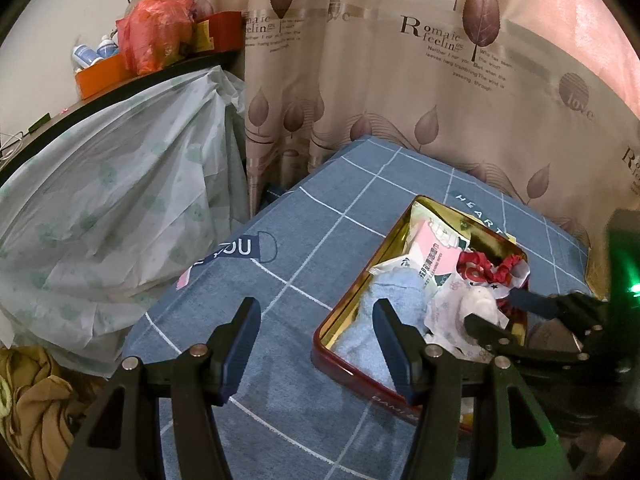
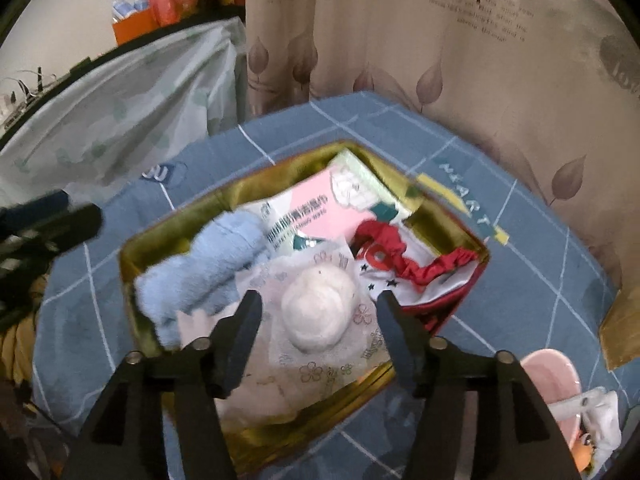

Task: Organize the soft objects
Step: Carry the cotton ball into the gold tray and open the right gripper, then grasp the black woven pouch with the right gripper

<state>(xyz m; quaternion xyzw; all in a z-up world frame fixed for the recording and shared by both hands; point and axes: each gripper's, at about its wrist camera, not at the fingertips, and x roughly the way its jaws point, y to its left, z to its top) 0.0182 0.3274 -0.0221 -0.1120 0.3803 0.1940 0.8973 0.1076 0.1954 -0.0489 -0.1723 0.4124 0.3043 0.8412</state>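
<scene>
An open tin (image 1: 347, 294) (image 2: 129, 258) with a gold inside stands on the blue checked cloth (image 1: 304, 240). It holds a light-blue towel (image 1: 394, 285) (image 2: 224, 256), a pink wipes pack (image 1: 434, 252) (image 2: 316, 204), a red frilled fabric piece (image 1: 494, 268) (image 2: 424, 268) and a white soft ball (image 1: 482, 305) (image 2: 318, 312) on floral paper (image 2: 320, 368). My right gripper (image 2: 320, 310) (image 1: 500, 311) is open astride the ball, with its pads clear of it. My left gripper (image 1: 316, 306) (image 2: 76, 210) is open and holds nothing, straddling the tin's left wall.
A leaf-print curtain (image 1: 400, 100) hangs behind the bed. Plastic-covered furniture (image 1: 120, 200) stands to the left, with boxes and an orange bag (image 1: 156, 36) on top. A pink slipper (image 2: 554, 376) and a gold lid (image 2: 624, 320) lie to the right. Olive fabric (image 1: 36, 400) lies at lower left.
</scene>
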